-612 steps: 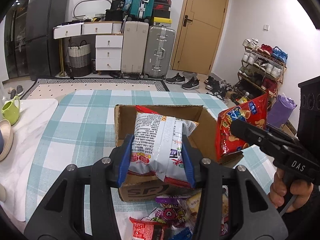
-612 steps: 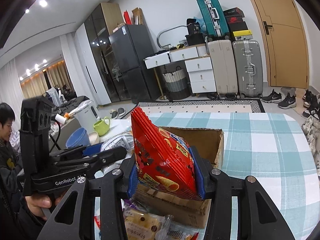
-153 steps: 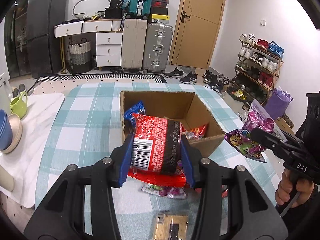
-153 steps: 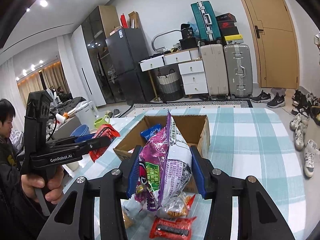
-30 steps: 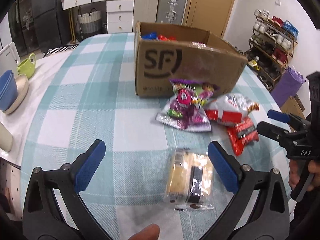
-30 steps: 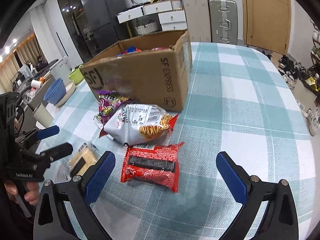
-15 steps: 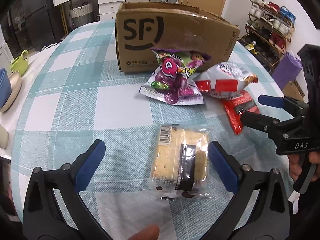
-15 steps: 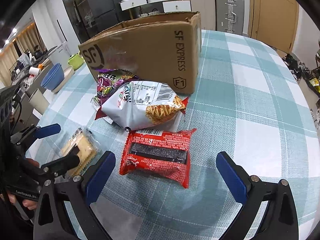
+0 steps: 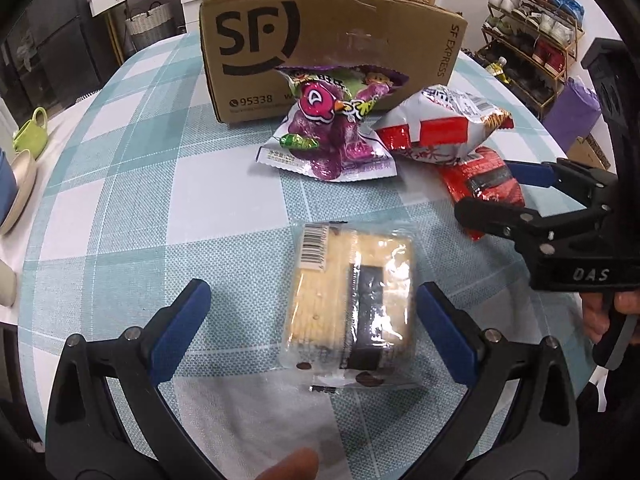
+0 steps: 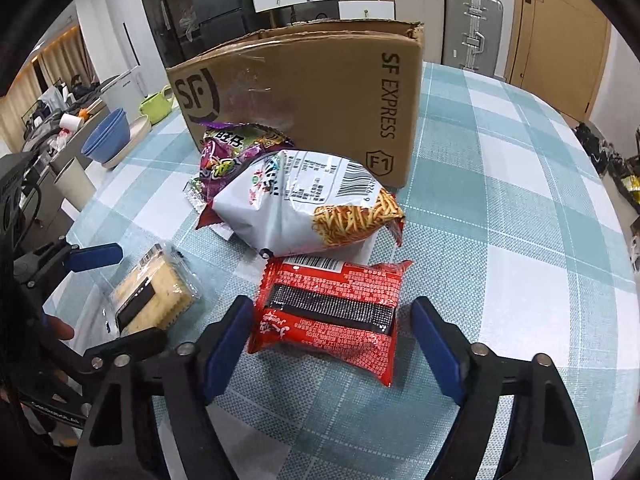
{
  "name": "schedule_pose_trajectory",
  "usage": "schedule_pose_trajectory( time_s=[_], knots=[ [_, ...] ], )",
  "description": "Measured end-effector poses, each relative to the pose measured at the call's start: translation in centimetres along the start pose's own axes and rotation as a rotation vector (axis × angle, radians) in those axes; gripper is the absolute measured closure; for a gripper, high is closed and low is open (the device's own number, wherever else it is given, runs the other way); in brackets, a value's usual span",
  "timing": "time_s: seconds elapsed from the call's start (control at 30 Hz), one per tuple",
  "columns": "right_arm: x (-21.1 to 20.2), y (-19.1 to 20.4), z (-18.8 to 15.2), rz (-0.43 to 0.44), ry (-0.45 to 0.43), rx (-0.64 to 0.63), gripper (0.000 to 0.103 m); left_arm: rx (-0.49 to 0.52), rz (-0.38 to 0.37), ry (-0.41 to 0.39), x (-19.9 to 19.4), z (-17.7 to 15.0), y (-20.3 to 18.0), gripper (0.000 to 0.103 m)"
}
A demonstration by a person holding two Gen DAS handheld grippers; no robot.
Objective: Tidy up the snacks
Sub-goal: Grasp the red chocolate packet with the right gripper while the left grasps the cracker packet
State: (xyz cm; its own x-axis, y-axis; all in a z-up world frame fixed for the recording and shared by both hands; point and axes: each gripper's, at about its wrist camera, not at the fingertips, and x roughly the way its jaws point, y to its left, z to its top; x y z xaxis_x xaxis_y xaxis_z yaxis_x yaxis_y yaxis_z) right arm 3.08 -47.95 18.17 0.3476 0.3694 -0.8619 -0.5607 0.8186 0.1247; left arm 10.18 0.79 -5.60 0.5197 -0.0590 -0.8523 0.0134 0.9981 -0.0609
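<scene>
Low in the right wrist frame, the right gripper (image 10: 332,344) has just been closing its fingers around the red packet (image 10: 326,316), pads not yet pressing. Lower centre of the left view, the left gripper (image 9: 312,336) gapes wide around the cracker pack (image 9: 352,300). Slick film may slide from either pinch; crackers could crack under hard pressure.

Round table (image 9: 132,184), teal-white checked cloth. On it: SF cardboard box (image 9: 320,40); purple candy bag (image 9: 332,136) against box front; white noodle-snack bag (image 10: 304,208); red packet (image 10: 332,312); clear-wrapped cracker pack (image 9: 352,296) nearest edge.
</scene>
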Motion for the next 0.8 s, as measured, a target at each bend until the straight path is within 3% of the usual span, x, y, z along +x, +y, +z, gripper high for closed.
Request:
schedule_pose_trajectory(
  time_s=[0.2,0.3,0.8],
  knots=[
    [-0.5,0.3,-0.3,0.003,-0.011,-0.042,0.049,0.020,-0.007,0.006,0.1,-0.2,-0.5,0.001],
    [-0.9,0.3,-0.6,0.015,-0.020,-0.048,0.053,0.020,0.000,0.010,0.3,-0.2,-0.4,0.001],
    [-3.6,-0.7,-2.1,0.020,-0.067,-0.036,0.054,0.036,0.018,0.032,0.7,0.0,0.0,0.002]
  ],
)
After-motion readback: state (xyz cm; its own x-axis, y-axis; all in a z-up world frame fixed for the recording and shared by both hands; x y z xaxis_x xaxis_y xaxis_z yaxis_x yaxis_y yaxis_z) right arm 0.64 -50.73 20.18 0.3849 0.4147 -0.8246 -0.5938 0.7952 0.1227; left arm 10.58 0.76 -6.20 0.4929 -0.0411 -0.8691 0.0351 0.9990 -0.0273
